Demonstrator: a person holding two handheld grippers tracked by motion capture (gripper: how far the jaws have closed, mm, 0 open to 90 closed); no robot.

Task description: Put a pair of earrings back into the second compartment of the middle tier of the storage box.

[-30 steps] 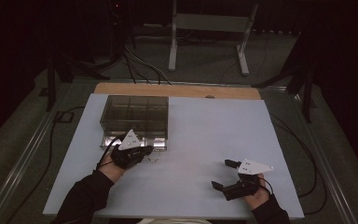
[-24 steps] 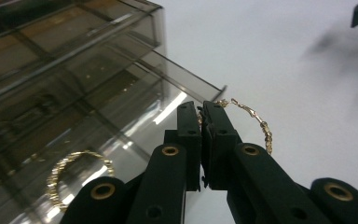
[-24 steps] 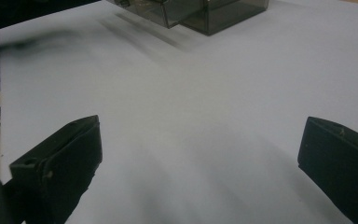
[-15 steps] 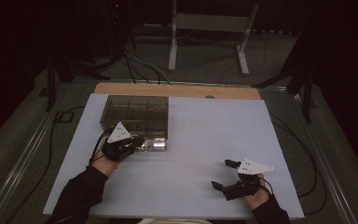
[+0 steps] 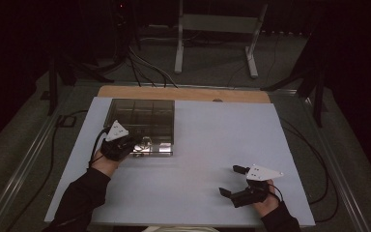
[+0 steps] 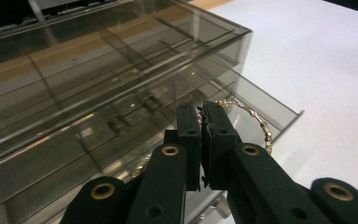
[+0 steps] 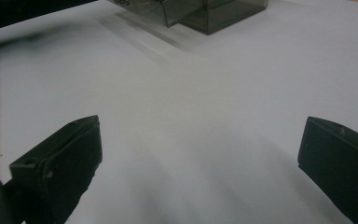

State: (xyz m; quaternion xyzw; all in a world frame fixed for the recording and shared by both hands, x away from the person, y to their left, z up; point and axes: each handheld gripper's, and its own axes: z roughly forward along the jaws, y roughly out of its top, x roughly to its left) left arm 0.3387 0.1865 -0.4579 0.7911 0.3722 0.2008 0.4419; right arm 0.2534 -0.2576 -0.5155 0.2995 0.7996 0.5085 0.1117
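Observation:
A smoky clear drawer box [image 5: 142, 113] stands at the table's left rear, its bottom drawer [image 6: 279, 109] pulled out toward me. My left gripper [image 5: 136, 144] hovers at the box's front left, over the drawer. In the left gripper view its jaws [image 6: 200, 112] are shut on a thin gold beaded bracelet [image 6: 256, 122], whose loop curves out to the right above the drawer. My right gripper [image 5: 233, 181] rests near the front right of the table, open, with bare tabletop between its jaws [image 7: 200, 154].
The white tabletop [image 5: 222, 135] has a wooden strip [image 5: 183, 93] along its far edge. A metal stand [image 5: 212, 29] and cables [image 5: 145, 63] lie on the floor beyond. The box's corner [image 7: 214, 11] lies far ahead of the right gripper.
My left hand has shifted left and slightly farther back along the box's front, still shut on the bracelet. The right hand has stayed put.

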